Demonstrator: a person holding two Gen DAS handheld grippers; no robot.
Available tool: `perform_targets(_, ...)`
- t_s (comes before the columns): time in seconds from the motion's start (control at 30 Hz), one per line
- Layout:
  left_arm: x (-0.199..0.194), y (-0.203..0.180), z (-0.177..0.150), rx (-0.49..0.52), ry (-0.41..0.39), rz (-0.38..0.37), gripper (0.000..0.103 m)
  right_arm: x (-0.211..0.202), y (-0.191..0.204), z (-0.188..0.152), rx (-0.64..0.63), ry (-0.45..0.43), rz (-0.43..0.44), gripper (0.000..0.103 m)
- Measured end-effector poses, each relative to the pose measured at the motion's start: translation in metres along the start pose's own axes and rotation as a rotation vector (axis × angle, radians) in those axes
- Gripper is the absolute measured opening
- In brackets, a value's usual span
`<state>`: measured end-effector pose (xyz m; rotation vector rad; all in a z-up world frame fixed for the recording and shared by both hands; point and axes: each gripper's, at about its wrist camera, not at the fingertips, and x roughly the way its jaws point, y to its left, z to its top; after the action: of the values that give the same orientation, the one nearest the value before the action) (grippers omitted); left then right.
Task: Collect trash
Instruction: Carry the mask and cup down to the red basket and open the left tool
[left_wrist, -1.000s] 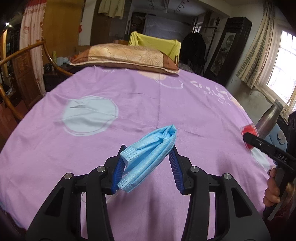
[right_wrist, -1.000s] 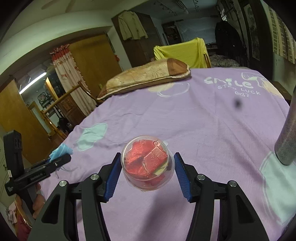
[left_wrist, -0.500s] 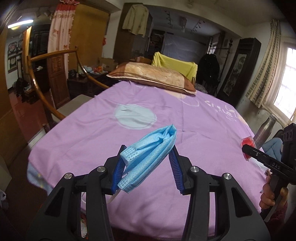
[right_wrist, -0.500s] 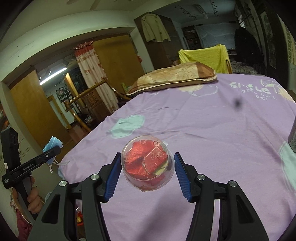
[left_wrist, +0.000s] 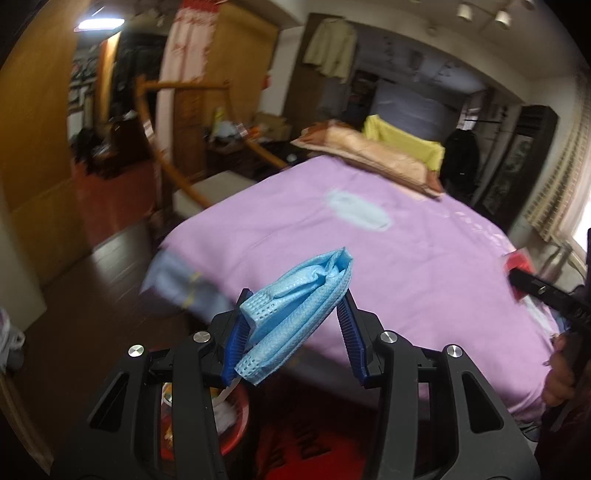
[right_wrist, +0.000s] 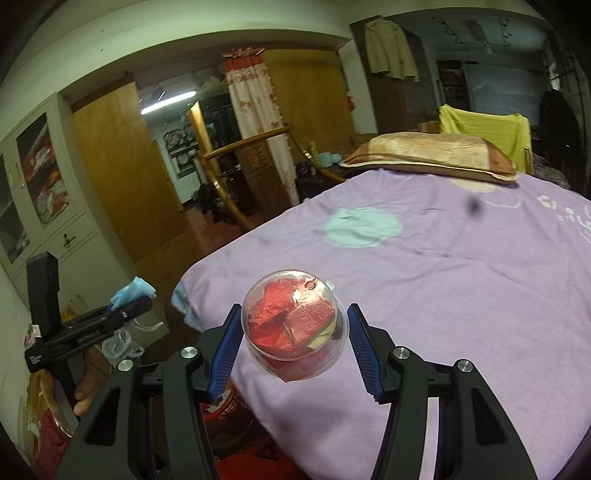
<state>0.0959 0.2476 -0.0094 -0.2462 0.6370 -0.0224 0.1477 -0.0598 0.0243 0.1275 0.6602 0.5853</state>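
Note:
A crumpled blue face mask (left_wrist: 295, 314) hangs in the air, and my left gripper (left_wrist: 294, 295) is shut on it over the floor by the bed's corner. In the right wrist view my right gripper (right_wrist: 294, 309) is shut on a clear domed plastic cup (right_wrist: 295, 332) stuffed with red wrappers, held above the edge of the purple bed sheet (right_wrist: 461, 295). Each gripper shows in the other's view: the left gripper (right_wrist: 122, 314) with the mask (right_wrist: 133, 291) at far left, the right gripper (left_wrist: 543, 291) at far right. A red bin (left_wrist: 231, 417) sits on the floor below, mostly hidden.
The red bin (right_wrist: 221, 410) also peeks out under the right gripper. A pillow (left_wrist: 369, 155) lies at the bed's far end. A curved wooden rail (left_wrist: 173, 170) and a pale step stand left of the bed. A plastic bag (right_wrist: 118, 343) lies on the dark floor.
Both grippers have drawn back from over the bed toward its near left corner, each keeping its load. The floor and the red bin have come into view.

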Motion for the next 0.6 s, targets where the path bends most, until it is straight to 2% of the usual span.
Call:
perform_targets(0.17,0.008,0.060,-0.033,-0.104,0.062,0.044,0.047,0.024,0.034,-0.003,-0.047,0.055,0.032,0.056)
perform_targets(0.3,0.023,0.091,-0.057,-0.150,0.115,0.082,0.049,0.045,0.064,-0.010,-0.091,0.110,0.050,0.056)
perform_targets(0.33,0.027,0.096,-0.063,-0.149,0.126,0.100,0.052,0.049,0.068,-0.012,-0.099,0.123,0.051,0.056)
perform_targets(0.4,0.034,0.103,-0.072,-0.147,0.149,0.139,0.074,0.060,0.078,-0.016,-0.110,0.151,0.055,0.056)
perform_targets(0.47,0.037,0.109,-0.081,-0.145,0.148,0.172,0.084,0.072,0.085,-0.018,-0.120,0.179,0.062,0.056)
perform_targets(0.6,0.034,0.120,-0.093,-0.130,0.158,0.228,0.092,0.091,0.097,-0.023,-0.137,0.224,0.077,0.056)
